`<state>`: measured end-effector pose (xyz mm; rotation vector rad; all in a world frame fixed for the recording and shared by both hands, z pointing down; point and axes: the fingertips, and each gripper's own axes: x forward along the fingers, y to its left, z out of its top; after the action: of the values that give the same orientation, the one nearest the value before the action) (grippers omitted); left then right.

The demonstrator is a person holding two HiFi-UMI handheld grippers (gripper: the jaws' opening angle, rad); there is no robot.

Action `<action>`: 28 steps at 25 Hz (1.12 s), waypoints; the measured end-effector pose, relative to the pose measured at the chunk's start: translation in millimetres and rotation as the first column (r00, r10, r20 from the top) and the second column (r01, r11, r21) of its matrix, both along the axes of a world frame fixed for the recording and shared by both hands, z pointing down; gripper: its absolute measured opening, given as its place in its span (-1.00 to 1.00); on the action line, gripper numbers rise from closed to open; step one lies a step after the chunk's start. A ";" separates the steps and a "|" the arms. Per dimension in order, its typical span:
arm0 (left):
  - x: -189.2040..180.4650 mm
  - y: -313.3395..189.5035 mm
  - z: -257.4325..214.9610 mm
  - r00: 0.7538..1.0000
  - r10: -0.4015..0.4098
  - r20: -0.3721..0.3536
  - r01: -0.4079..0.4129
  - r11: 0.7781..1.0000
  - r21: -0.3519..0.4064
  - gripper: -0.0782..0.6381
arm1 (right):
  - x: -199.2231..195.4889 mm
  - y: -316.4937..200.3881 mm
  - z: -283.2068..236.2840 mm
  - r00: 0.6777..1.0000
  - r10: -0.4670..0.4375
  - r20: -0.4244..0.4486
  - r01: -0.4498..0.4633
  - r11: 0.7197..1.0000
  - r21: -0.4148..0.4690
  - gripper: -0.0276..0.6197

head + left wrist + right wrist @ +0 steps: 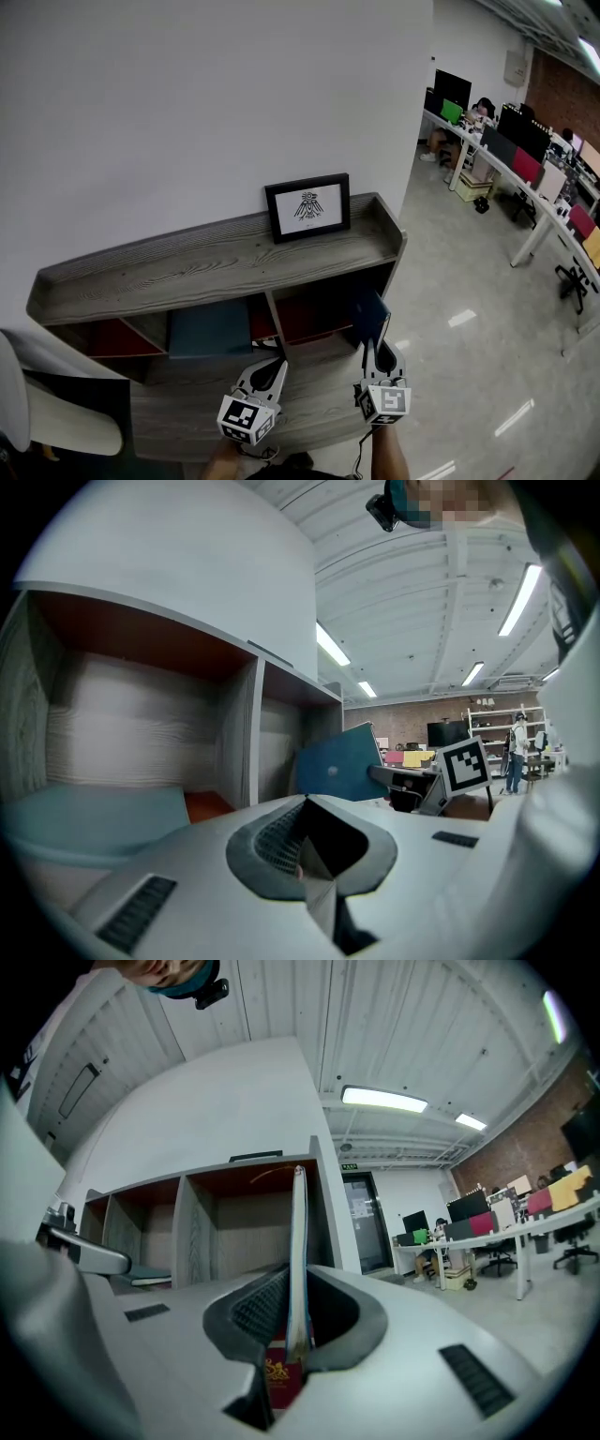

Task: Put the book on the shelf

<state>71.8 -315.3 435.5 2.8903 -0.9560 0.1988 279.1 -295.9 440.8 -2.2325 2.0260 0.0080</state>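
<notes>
- The right hand-held gripper [373,347] is closed on the book [368,317]. Its pads pinch the lower edge of the book.
- The book is teal and stands upright, at 12 o'clock from that gripper.
- The book is off the shelf [216,272], in front of the right compartment. Whether its far edge has crossed the opening cannot be told.
- The left hand-held gripper [274,366] is at 9 o'clock from the right one, near it but apart. Its jaws are together with nothing between them.
- A teal slab [208,328] lies flat in the middle compartment, at 11 o'clock from the left gripper.
- A frame [308,207] stands on the shelf top against the wall, at 12 o'clock from both grippers.
</notes>
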 end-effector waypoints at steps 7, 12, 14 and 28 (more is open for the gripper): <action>-5.9 -4.6 6.6 1.000 -0.016 0.004 0.016 1.000 -0.015 -0.77 | 7.8 -13.7 28.5 0.999 0.013 0.039 -0.011 0.998 -0.067 -0.72; -9.6 -8.0 9.6 1.000 -0.030 0.009 0.030 0.999 -0.023 -0.77 | 13.3 -22.5 46.3 0.997 0.028 0.075 -0.021 0.995 -0.100 -0.72; -10.5 -9.0 10.5 0.999 -0.033 0.012 0.033 0.999 -0.025 -0.77 | 15.4 -26.0 52.1 0.997 0.037 0.070 -0.029 0.993 -0.116 -0.72; -4.9 -7.0 17.1 0.999 -0.021 0.029 0.022 0.999 -0.035 -0.77 | 26.7 -29.2 59.7 0.997 0.056 0.044 -0.050 0.988 -0.143 -0.72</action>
<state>66.9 -322.2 452.7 2.8516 -0.9778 0.2529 305.8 -325.1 500.5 -2.3451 2.0007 -0.1884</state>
